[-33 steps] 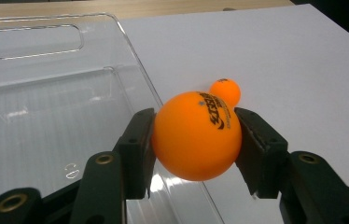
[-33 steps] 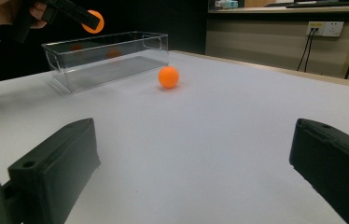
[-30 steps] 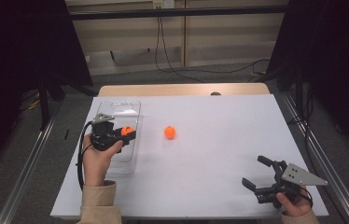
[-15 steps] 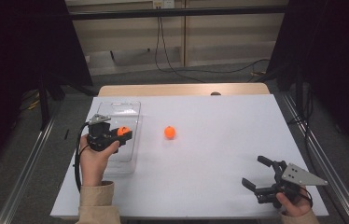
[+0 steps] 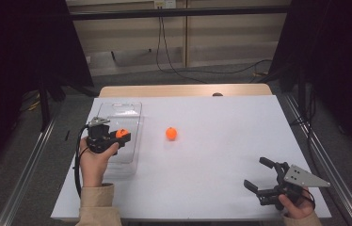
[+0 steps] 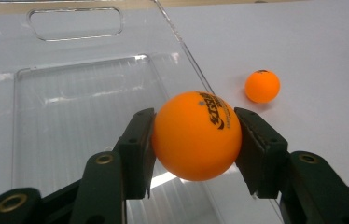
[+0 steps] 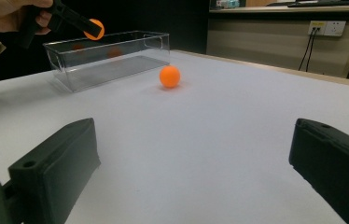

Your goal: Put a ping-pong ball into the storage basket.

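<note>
On clamped ball (image 6: 196, 135), unreadable black print

Orange ball (image 7: 170, 76) beside clear box (image 7: 109, 59)

2 orange balls (image 5: 171, 133), black-printed

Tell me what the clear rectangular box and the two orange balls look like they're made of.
The clear rectangular box looks like rigid glossy plastic, probably acrylic: see-through walls, bright reflections, a cut-out handle slot. The orange ball held in the left gripper and the orange ball on the table look like matte plastic table-tennis balls; the held one bears printed lettering.
</note>
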Demonstrator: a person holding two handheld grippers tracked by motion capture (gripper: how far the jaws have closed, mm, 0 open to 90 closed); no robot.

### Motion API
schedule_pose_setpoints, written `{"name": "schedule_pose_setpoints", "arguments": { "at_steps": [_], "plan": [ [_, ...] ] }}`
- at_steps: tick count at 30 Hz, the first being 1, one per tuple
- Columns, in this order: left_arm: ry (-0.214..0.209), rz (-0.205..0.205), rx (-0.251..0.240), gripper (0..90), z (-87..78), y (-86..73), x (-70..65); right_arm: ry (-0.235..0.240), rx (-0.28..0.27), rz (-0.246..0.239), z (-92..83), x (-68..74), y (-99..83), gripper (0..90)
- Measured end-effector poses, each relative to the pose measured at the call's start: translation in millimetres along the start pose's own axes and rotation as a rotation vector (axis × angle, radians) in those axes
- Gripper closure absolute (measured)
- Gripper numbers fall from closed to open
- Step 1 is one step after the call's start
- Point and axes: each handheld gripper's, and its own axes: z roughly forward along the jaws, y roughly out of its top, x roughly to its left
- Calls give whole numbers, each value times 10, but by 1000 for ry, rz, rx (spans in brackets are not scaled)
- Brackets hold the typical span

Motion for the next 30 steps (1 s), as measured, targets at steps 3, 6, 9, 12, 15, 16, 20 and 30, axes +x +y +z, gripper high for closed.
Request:
{"name": "schedule_pose_setpoints", "arguments": {
  "at_steps": [3, 6, 9, 12, 15, 16, 20, 30],
  "plan": [
    [2, -8, 2, 509, 2, -12, 17, -1, 0, 0, 0, -1, 0, 12],
    [3, -10, 2, 508, 10, -20, 29, 0, 0, 0, 0, 0, 0, 12],
    [15, -8, 4, 508, 17, -27, 40, 0, 1, -1, 1, -1, 0, 12],
    [23, -7, 12, 508, 25, -36, 51, 0, 0, 0, 0, -1, 0, 12],
    [37, -3, 19, 508, 37, -46, 61, 1, 0, 0, 0, -1, 0, 12],
    [40, -5, 15, 508, 46, -51, 64, 1, 0, -1, 0, -1, 0, 12],
    [56, -6, 24, 508, 54, -64, 81, 1, -1, 0, -1, -1, 1, 12],
    [84, -5, 36, 508, 84, -100, 123, 0, 0, 1, -2, 0, 1, 13]
  ]
}}
